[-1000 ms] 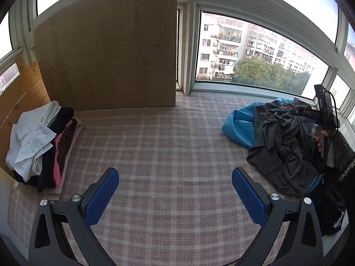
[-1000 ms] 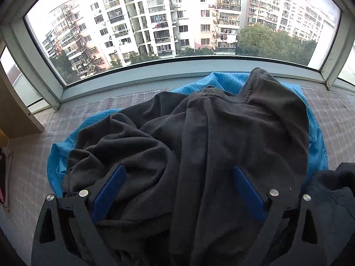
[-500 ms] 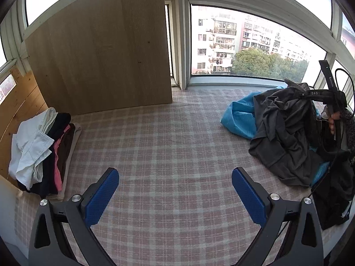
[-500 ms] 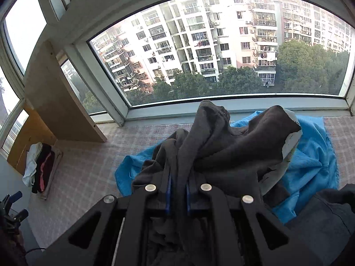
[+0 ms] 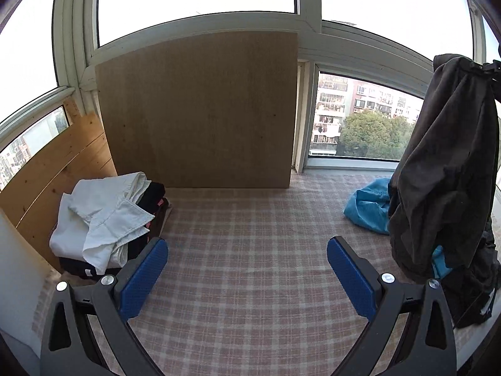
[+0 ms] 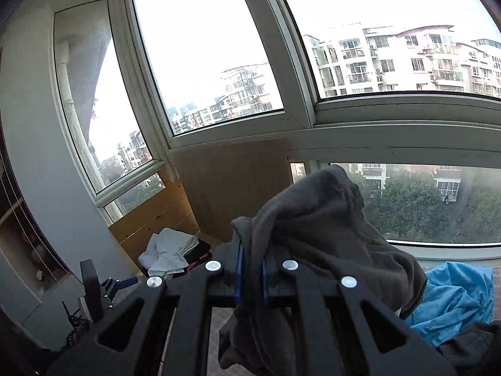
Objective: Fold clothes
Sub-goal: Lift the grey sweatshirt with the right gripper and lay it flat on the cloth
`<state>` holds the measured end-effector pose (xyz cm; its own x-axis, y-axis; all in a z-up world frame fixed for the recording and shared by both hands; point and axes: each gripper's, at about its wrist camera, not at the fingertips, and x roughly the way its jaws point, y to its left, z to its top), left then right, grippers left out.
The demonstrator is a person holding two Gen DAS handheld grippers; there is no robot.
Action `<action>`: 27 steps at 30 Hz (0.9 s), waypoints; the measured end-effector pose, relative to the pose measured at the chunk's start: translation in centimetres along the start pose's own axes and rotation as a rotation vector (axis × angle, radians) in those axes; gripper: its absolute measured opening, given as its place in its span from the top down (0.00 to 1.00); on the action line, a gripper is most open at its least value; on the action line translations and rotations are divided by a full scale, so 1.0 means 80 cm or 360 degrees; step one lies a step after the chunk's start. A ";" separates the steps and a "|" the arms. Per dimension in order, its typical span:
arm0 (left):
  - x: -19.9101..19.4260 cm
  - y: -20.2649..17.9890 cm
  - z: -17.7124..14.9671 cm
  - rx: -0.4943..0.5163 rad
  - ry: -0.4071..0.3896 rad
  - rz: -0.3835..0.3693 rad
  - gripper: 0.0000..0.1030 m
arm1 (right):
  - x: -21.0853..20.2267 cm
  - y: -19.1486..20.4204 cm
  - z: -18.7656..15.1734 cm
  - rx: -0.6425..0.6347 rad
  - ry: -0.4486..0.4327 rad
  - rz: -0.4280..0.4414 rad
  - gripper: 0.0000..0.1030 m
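Grey garment (image 6: 328,235) hangs pinched in my right gripper (image 6: 250,269); my left gripper (image 5: 247,277) is wide open, holding nothing, above the checked surface (image 5: 250,219).

Dark grey garment (image 5: 444,169); bright blue garment (image 5: 369,210); white garment (image 5: 103,219) on top of the stack, over black and pink layers. Mat (image 5: 250,250): pink-and-cream plaid. Fingers (image 5: 350,279): black frames with blue pads. Board (image 5: 200,109): plain tan wood. Window frames (image 6: 300,72): white

Two tools: left tool (image 5: 247,269), right tool (image 6: 250,269). One dark grey garment (image 5: 444,163), one blue garment (image 5: 369,206), one clothes stack (image 5: 106,225), two wooden boards (image 5: 200,109).
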<state>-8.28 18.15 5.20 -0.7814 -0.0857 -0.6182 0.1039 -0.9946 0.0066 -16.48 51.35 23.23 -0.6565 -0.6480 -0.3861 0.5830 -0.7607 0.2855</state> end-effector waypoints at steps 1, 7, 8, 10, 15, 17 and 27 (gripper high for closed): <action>-0.007 0.011 0.001 -0.0008 -0.0018 0.0009 0.01 | 0.006 0.024 0.005 -0.0038 -0.0007 0.0032 0.92; -0.047 0.070 0.003 0.0004 -0.0087 0.0084 0.01 | 0.094 0.074 -0.040 -0.0110 0.0356 0.0045 0.07; -0.049 0.078 0.001 0.0014 -0.0074 0.0094 0.01 | 0.117 0.070 -0.074 -0.0142 0.0477 -0.0032 0.06; -0.051 0.093 -0.006 0.0031 -0.0035 0.0098 0.01 | 0.154 0.054 -0.147 -0.0170 0.0652 -0.0169 0.06; -0.022 0.121 -0.047 0.0087 0.0167 0.0070 0.01 | 0.209 -0.026 -0.320 0.0121 0.0920 -0.0412 0.06; -0.001 0.128 -0.068 0.0085 0.0271 0.0051 0.01 | 0.227 -0.044 -0.365 0.0280 0.0974 -0.0365 0.06; 0.123 0.067 -0.132 0.0144 0.0595 -0.0213 0.01 | 0.314 -0.032 -0.415 0.0392 0.1056 -0.0147 0.10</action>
<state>-8.89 12.59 -9.13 -0.5050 0.0554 -0.8613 -0.0510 -0.9981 -0.0343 -18.57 38.29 -16.28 -0.2223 -0.4804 -0.8484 0.3623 -0.8486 0.3856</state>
